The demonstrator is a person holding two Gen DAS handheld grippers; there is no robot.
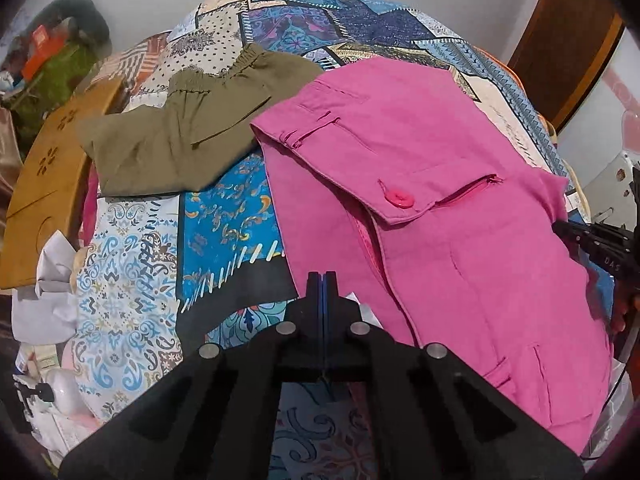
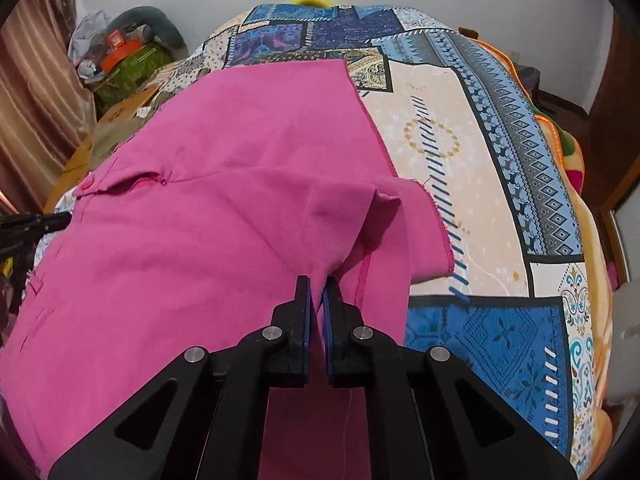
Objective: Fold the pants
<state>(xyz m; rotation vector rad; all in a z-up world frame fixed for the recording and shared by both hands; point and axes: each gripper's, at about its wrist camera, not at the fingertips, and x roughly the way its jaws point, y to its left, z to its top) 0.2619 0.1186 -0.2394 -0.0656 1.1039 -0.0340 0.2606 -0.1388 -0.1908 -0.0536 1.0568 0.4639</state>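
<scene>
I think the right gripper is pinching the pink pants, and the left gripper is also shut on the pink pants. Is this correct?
Not quite. The right gripper does pinch the pink pants, but the left gripper is shut on nothing; the left wrist view shows its closed fingers over the patterned bedsheet, beside the pants.

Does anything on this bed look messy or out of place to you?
Mostly the olive-green pants: they lie crumpled and askew beside the pink pants, one end hanging past the edge of the bedspread. The right gripper pinches a bunched fold of pink cloth; the left gripper is shut on nothing.
</scene>
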